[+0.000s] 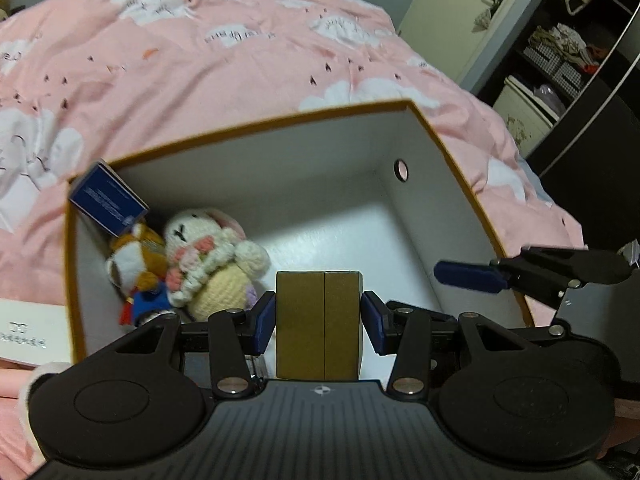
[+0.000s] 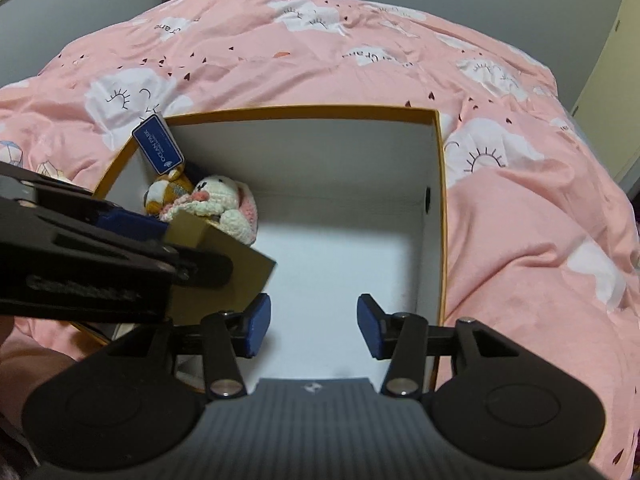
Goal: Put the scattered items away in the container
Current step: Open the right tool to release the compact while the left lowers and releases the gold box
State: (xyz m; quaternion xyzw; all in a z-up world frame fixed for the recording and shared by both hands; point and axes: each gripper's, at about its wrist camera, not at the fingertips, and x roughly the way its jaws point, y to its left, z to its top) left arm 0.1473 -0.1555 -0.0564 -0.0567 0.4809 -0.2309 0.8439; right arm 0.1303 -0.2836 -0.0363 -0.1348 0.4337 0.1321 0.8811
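The left hand-held gripper [image 1: 319, 322] is clamped on a small brown cardboard box [image 1: 319, 326], held over the open storage box [image 2: 434, 184] on the pink bed [image 2: 520, 216]. The right hand-held gripper [image 2: 313, 326] has its jaws apart and empty above the white floor. At ten o'clock inside lie a crocheted bunny [image 1: 212, 256], a plush fox [image 1: 136, 268] and a blue tag [image 1: 108, 200].

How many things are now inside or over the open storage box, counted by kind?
Soft toys: 2, a white crocheted bunny and a brown plush toy with a blue tag
Small brown boxes: 1, held in the left gripper
Total: 3
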